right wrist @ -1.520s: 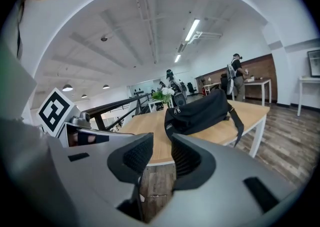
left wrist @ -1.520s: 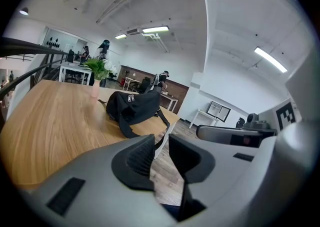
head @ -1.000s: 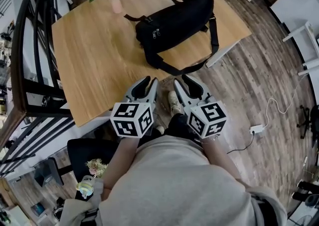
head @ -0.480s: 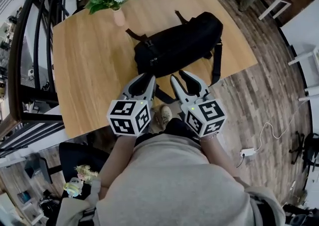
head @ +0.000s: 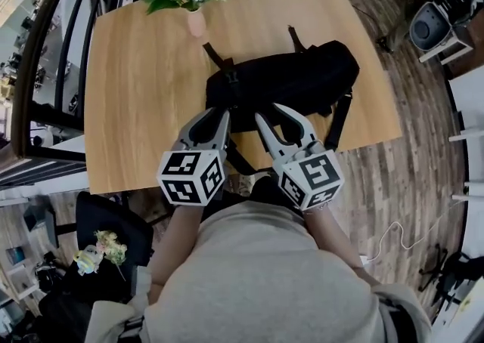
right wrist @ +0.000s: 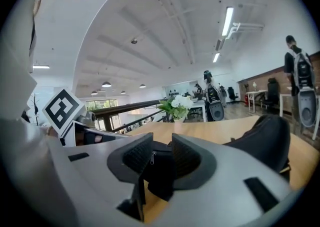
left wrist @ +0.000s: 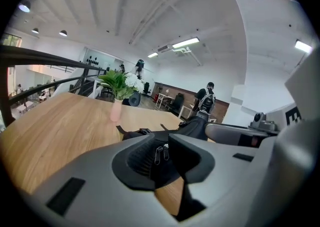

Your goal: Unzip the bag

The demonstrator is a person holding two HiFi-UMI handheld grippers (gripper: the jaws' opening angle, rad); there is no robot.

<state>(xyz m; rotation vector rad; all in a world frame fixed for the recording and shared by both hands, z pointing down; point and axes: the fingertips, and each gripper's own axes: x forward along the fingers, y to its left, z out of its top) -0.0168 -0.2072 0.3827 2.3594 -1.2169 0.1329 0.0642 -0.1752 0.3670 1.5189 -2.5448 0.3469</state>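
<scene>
The wooden table (head: 136, 84) is seen from above, taking up most of the head view, with plank floor around it on the right. Below it, the person's grey-clad torso (head: 265, 273) fills the bottom of the frame. The black bag (head: 295, 81) is laid lengthwise across the table's near right part, close to the near edge, and one strap (head: 339, 118) is draped down over that edge at the bag's right end. The left gripper (head: 215, 116) is held out over the near edge, its tips pointed at the bag's left end; its jaws are parted by a narrow gap and nothing is pinched between the pads. The right gripper (head: 274, 118) is held just beside it, aimed at the same end of the bag, and its jaws are likewise parted with nothing caught between them. Whether either tip is touching the fabric cannot be told. A pink vase (head: 196, 23) of white flowers and green leaves is stood near the far edge, beyond the bag's left end and apart from it. Through the gap in the left gripper view, two small metal zipper pulls (left wrist: 160, 154) are picked out side by side on the bag's end, ahead of the jaws and not yet gripped.
</scene>
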